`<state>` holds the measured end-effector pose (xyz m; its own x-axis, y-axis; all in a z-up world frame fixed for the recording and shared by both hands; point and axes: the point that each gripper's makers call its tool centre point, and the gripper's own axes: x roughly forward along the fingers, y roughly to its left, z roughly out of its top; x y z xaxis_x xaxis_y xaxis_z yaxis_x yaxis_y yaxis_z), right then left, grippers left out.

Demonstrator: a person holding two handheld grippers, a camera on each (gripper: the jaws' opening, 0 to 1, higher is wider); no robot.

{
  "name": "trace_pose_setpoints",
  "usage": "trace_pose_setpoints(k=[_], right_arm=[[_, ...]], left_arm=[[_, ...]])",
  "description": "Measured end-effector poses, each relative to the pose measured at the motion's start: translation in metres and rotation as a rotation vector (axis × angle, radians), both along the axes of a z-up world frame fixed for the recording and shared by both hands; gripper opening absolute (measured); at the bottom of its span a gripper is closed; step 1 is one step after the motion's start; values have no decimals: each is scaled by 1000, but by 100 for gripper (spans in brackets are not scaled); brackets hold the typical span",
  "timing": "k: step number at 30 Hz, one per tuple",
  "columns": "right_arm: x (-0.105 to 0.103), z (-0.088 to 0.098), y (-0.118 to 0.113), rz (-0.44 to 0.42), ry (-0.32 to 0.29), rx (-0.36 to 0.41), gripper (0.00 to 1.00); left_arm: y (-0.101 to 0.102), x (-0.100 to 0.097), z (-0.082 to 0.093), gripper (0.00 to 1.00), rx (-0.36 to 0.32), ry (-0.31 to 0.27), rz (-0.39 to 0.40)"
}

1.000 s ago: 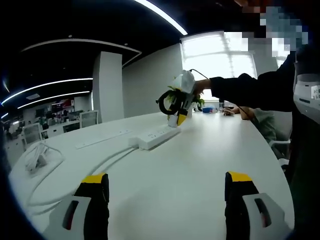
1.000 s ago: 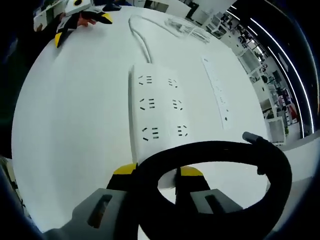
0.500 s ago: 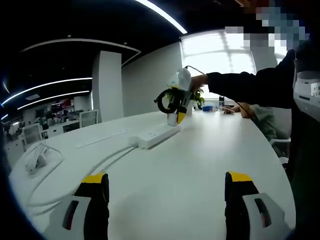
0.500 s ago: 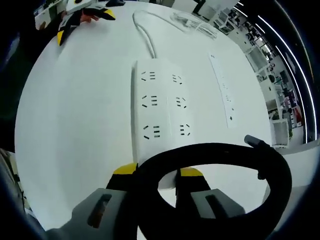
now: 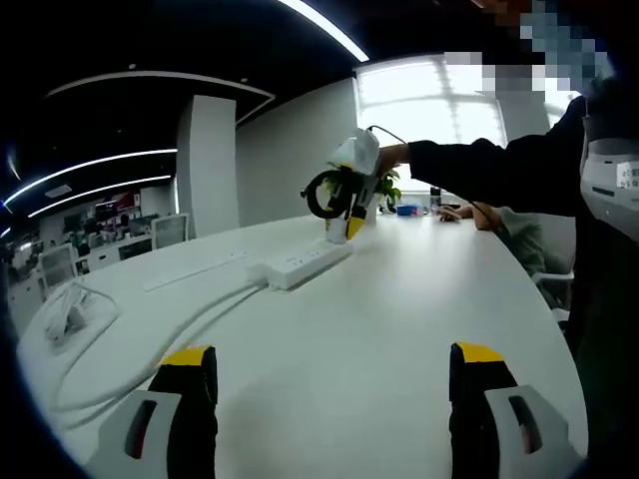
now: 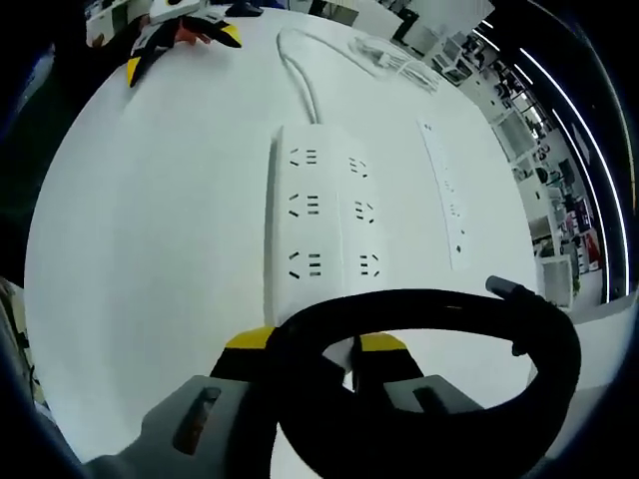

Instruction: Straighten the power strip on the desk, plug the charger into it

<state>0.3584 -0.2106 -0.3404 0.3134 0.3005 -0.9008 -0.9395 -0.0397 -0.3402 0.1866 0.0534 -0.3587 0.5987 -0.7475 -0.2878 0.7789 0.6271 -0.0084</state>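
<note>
A white power strip [image 6: 324,225] with two rows of sockets lies flat on the white desk [image 6: 150,249], its cord [image 6: 300,85] running away from me. My right gripper [image 6: 318,341] hovers above the strip's near end, shut on the charger, whose black cable loop [image 6: 539,339] curls across the jaws. In the left gripper view the strip [image 5: 300,267] lies mid-desk, with the right gripper [image 5: 344,205] and the charger's cable loop [image 5: 318,195] just over its far end. My left gripper [image 5: 334,357] stands open low over the desk, holding nothing.
A second, slim white strip [image 6: 449,200] lies beside the first. A bundle of white cord [image 5: 70,314] rests at the desk's left edge. A person's dark sleeve [image 5: 489,175] reaches in from the right. The left gripper [image 6: 185,30] sits at the desk's far end.
The right gripper with the charger has risen slightly over the strip's end. Both grips are unchanged and the strip has not moved.
</note>
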Motion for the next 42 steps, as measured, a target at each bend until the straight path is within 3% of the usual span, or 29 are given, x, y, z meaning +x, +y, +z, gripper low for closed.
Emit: trace_pose_setpoints(k=[10, 15, 22, 25, 28, 33, 42], right_arm=[[2, 2, -1, 8, -21, 42, 31], [-3, 8, 4, -11, -5, 124, 39], [1, 9, -3, -46, -33, 175, 40], [-3, 14, -1, -80, -24, 256, 40], [-6, 14, -3, -91, -29, 279, 43], [-6, 18, -7, -111, -82, 323, 47], [-9, 15, -16, -167, -113, 398, 54]], left_arm=[[-1, -2, -1, 99, 6, 10, -15], [0, -1, -1, 99, 5, 12, -13], [-1, -2, -2, 99, 10, 16, -19], [-2, -2, -2, 99, 7, 19, -24], [-2, -2, -2, 99, 9, 19, -24], [-2, -2, -2, 99, 2, 29, -27], [0, 0, -2, 99, 3, 33, -28]])
